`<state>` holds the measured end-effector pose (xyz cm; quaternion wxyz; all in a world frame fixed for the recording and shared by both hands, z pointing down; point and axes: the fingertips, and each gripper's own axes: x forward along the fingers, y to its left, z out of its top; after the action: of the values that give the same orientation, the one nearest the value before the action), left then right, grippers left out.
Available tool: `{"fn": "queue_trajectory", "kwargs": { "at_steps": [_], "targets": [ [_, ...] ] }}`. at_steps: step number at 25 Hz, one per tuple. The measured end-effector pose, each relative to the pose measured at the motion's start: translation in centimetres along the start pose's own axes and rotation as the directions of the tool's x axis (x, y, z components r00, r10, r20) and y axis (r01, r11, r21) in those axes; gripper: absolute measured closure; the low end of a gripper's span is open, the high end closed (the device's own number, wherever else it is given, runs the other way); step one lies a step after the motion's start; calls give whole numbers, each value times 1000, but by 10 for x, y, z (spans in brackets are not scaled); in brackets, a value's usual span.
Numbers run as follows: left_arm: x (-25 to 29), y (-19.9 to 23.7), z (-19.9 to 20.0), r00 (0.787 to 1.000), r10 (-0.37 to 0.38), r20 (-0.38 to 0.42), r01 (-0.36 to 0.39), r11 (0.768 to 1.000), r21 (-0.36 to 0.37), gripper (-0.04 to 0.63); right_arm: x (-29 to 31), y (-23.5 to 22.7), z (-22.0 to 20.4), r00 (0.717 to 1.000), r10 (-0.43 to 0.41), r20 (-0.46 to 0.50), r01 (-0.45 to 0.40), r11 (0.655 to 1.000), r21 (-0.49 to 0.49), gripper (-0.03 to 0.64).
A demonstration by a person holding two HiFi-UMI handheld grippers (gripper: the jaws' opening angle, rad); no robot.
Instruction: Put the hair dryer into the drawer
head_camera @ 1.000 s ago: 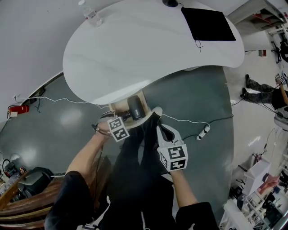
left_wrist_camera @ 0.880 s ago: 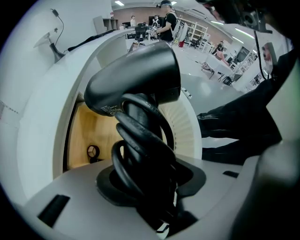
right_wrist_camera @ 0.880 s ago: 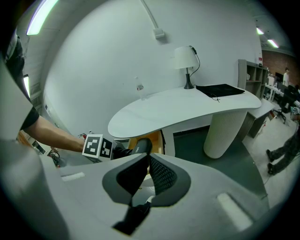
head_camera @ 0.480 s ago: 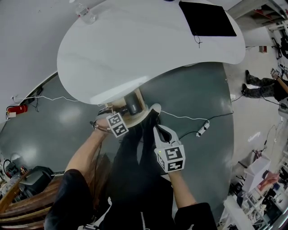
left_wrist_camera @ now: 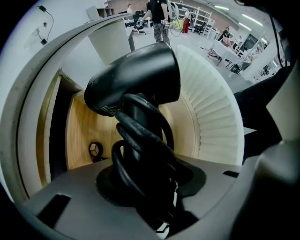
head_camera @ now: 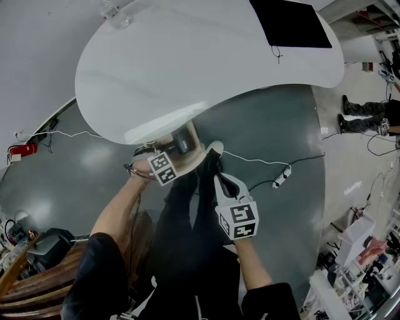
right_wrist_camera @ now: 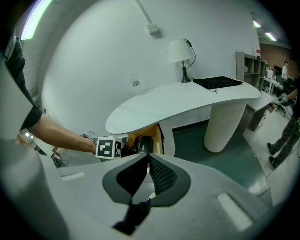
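The black hair dryer (left_wrist_camera: 136, 79), its cord wound round the handle, hangs nozzle-up between the jaws of my left gripper (left_wrist_camera: 143, 180), which is shut on the handle and cord. It sits over the wooden floor of the open drawer (left_wrist_camera: 82, 126). From the head view the dryer (head_camera: 183, 139) lies within the drawer (head_camera: 192, 157) under the white table's edge, and my left gripper (head_camera: 174, 156) points straight down. My right gripper (head_camera: 220, 177) waits just right of the drawer, shut and empty. In the right gripper view its tips (right_wrist_camera: 146, 155) meet in front of the drawer (right_wrist_camera: 158, 138).
A white curved table (head_camera: 187, 69) overhangs the drawer, with a black mat (head_camera: 290, 24) and a clear bottle (head_camera: 115, 12) on it. A white cable and power strip (head_camera: 280, 178) lie on the dark floor. A ribbed white pedestal (right_wrist_camera: 225, 119) and a lamp (right_wrist_camera: 180, 49) stand farther off.
My left gripper has sunk with the hair dryer deeper into the drawer, closer under the table edge. The right gripper has stayed put.
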<state>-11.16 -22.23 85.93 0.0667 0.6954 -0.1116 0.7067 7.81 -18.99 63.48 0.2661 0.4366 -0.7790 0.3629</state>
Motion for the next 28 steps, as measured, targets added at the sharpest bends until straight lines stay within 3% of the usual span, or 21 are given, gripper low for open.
{"fn": "queue_trajectory", "kwargs": {
  "at_steps": [14,28],
  "targets": [
    [34,24,-9,993,70,-94,-68,998,17,413,3,-7,-8,1000,-7,-14,8,999,53,611],
    [60,50,-20,966,171,-195,-167,985,38,413,5,-23,-12,999,-15,-35,18,996,92,611]
  ]
}}
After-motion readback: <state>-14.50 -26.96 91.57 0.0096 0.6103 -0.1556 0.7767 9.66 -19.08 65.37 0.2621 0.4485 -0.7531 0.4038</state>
